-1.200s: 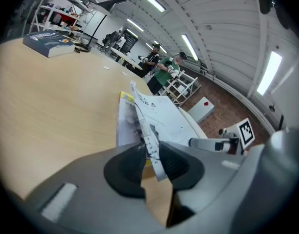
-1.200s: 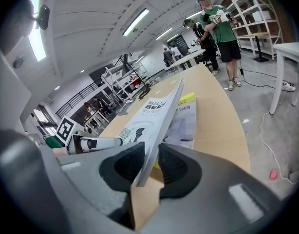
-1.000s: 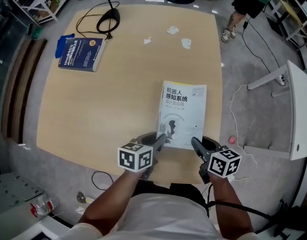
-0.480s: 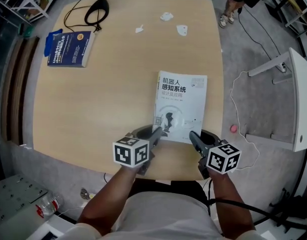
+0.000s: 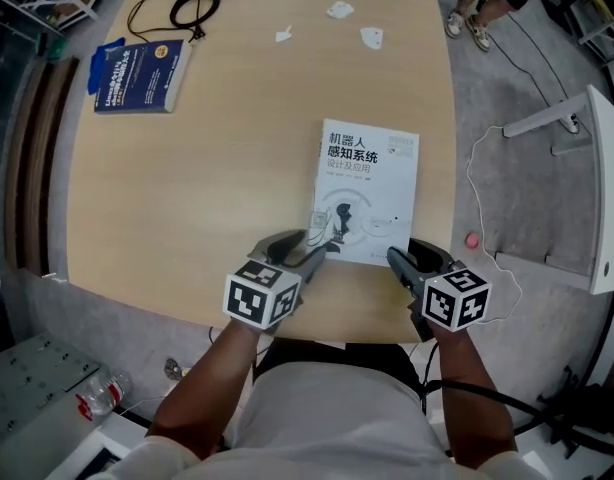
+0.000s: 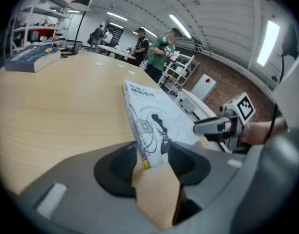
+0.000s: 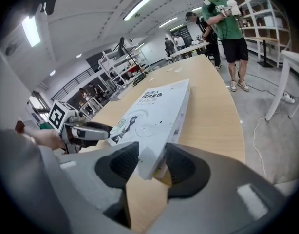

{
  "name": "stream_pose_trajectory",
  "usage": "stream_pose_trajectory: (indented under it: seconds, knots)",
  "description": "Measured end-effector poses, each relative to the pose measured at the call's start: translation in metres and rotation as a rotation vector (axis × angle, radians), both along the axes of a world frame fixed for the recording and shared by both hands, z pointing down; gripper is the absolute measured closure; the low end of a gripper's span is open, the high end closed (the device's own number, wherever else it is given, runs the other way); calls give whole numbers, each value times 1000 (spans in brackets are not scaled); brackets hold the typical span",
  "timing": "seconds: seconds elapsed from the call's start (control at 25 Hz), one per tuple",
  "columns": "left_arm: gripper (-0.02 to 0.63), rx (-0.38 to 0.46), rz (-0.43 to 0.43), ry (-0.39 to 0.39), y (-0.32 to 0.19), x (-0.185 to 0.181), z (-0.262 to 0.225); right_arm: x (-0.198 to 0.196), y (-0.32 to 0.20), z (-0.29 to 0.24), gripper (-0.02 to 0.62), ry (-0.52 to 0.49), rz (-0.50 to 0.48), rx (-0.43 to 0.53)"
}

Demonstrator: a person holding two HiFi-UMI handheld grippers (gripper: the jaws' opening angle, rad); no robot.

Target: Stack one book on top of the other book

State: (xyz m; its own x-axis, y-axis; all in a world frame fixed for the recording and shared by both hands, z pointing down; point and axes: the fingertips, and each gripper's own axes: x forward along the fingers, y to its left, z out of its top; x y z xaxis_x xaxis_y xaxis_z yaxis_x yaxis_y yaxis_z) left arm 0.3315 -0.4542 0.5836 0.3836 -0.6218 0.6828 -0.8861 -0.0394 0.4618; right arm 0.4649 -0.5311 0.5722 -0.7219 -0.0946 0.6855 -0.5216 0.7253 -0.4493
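Left tool [image 5: 309, 252]: my jaws are opening. The near left corner of the white book [image 5: 365, 193] stands between the pads, spine edge inward. The left gripper view shows a gap at the pad faces, so I record no grip.

Right tool [image 5: 405, 260]: jaws likewise opening. The book's near right corner sits between the pads, page edge toward the right-hand pad. I see no firm press on the cover here either.

Position of the white book: it lies flat on the surface [image 5: 217, 198], cover up, long side running away from me. Seen from the head view, it extends toward 12 o'clock from both tools. The left tool stands at its 7 o'clock corner and the right tool at its 5 o'clock corner. The two tools are well apart, separated by the book's near edge.

Position of the blue book [image 5: 139, 76]: it lies flat near the far left corner of the surface, at about 10 o'clock from the white book and well apart from it. Neither tool is near it. The books are not stacked.

Small paper scraps [image 5: 339, 10] lie near the far edge, at about 12 o'clock from the white book.
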Motion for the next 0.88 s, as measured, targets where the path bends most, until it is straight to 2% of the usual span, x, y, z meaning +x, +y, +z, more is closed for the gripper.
stream_pose_trajectory:
  seconds: [0.12,0.24,0.32,0.48,0.64,0.88]
  knots:
    - [367,-32,163,-148,17,10,4,15,1,-3,393,95,-104,89]
    - [358,-94,339,-348,32,17,22,19,12,4,317,255,-278,211]
    - [359,-129,409,-442,34,17,33,14,20,12,301,336,-377,257]
    - [365,-165,440,-470,22,22,39,9,26,29,301,439,-491,268]
    - [372,-203,448,-450,17,21,40,7,27,37,299,497,-517,275]
    - [383,-231,453,-453,18,22,38,2,26,35,298,513,-538,272]
